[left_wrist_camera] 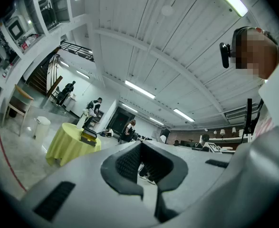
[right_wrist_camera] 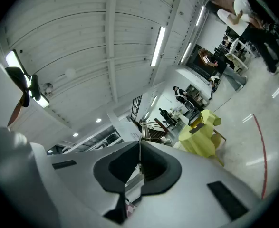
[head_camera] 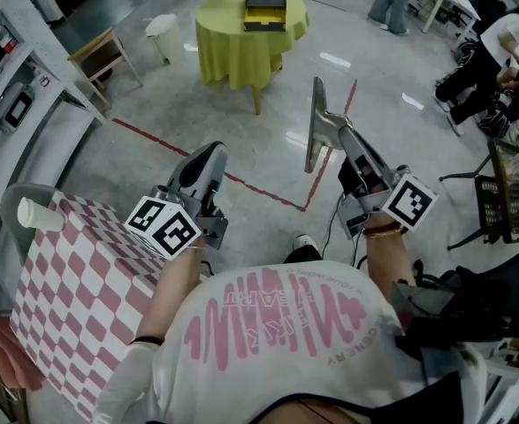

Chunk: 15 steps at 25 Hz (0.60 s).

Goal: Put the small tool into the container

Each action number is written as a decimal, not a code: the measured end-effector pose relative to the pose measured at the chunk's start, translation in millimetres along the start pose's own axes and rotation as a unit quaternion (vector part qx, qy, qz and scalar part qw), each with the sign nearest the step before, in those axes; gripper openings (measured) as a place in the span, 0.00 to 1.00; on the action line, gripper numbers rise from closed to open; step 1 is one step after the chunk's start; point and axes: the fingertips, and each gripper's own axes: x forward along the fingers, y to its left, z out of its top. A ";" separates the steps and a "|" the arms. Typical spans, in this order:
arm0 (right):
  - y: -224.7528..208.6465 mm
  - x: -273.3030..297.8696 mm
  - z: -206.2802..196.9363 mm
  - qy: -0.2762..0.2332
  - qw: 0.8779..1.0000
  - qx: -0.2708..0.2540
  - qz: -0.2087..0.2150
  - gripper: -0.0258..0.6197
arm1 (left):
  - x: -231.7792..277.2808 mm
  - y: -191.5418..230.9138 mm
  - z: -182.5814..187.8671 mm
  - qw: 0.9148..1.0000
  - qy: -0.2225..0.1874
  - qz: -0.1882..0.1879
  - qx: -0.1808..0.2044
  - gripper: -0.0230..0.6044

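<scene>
We stand well apart from a round table draped in yellow-green cloth bearing a dark, box-like container. Our left gripper and right gripper are both closed, empty. The small tool is nowhere we can see, so the task seems unstarted.

Both arms out front of torso, left hand-held gripper and right hand-held gripper tilted slightly up, jaws closed, both empty.

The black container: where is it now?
In the head view the black container sits on the round yellow-green table at the top centre, beyond the red floor line, with a white bin to the table's left.
</scene>
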 end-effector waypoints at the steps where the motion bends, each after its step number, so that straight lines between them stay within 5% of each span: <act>1: 1.8 0.5 0.1 0.001 1.000 -0.001 0.002 0.06 | -0.3 -1.2 0.2 1.000 0.000 -0.001 -0.002 0.05; 15: -5.0 3.2 -10.3 0.021 1.000 -0.001 -0.001 0.06 | -4.9 0.0 -2.7 1.000 0.003 0.003 0.004 0.05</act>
